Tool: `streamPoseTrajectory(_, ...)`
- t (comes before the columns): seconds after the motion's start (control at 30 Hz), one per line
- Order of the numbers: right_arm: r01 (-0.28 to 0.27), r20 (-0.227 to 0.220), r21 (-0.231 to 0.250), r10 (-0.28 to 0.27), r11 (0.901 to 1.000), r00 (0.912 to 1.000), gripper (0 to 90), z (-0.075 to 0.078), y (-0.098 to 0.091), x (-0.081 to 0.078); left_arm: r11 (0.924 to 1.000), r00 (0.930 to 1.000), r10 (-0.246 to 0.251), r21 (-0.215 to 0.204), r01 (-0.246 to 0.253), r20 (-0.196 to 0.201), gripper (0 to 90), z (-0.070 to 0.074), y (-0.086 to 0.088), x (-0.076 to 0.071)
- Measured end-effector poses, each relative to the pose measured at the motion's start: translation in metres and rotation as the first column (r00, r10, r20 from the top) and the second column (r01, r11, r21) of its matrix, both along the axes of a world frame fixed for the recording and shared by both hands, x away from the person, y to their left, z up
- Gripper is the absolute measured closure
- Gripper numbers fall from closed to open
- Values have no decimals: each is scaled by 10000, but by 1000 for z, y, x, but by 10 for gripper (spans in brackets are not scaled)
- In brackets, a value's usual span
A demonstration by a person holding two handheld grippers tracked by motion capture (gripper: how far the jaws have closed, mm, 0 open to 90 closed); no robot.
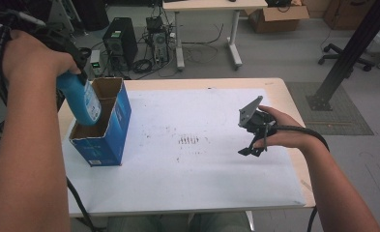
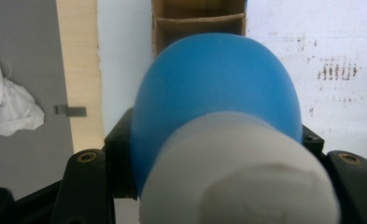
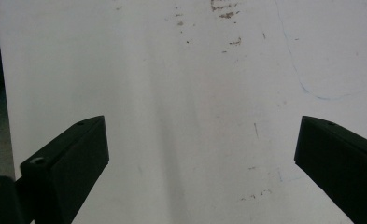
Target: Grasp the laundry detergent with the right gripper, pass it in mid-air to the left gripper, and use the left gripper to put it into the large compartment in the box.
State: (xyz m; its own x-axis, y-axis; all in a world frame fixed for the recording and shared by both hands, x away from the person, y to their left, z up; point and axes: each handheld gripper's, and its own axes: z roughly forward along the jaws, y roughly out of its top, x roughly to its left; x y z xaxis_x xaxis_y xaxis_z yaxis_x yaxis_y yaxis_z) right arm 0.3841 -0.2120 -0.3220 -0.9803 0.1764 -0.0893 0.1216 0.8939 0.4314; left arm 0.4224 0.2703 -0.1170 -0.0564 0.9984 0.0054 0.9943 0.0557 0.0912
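Note:
A blue bottle (image 1: 84, 102) with a white cap (image 2: 237, 177) hangs tilted, its lower end inside the open top of a blue cardboard box (image 1: 111, 131) at the table's left side. My left gripper (image 1: 79, 76) is shut on the bottle's upper part, with the black jaws pressing on both sides of the blue body (image 2: 214, 79). The box's brown inside (image 2: 197, 18) lies beyond the bottle. My right gripper (image 1: 251, 150) rests low over the white sheet (image 1: 202, 164) at the right, open. Between its wide-apart jaws there is just bare sheet (image 3: 202, 154).
The box stands near the table's left edge. Past the far edge are a black computer tower (image 1: 120, 41), cables, a white desk (image 1: 207, 29) and a cardboard box (image 1: 279, 17). A black post (image 1: 352, 48) rises at the right. White cloth (image 2: 8, 107) lies on the floor.

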Motion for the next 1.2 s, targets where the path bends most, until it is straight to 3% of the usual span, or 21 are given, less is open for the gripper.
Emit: streamPoseTrajectory(1.2, 24, -162, -15, -24, 10000, 9999, 32, -7, 0, -3, 9981, 9968, -601, 115, 608, -526, 381, -77, -3, 11)
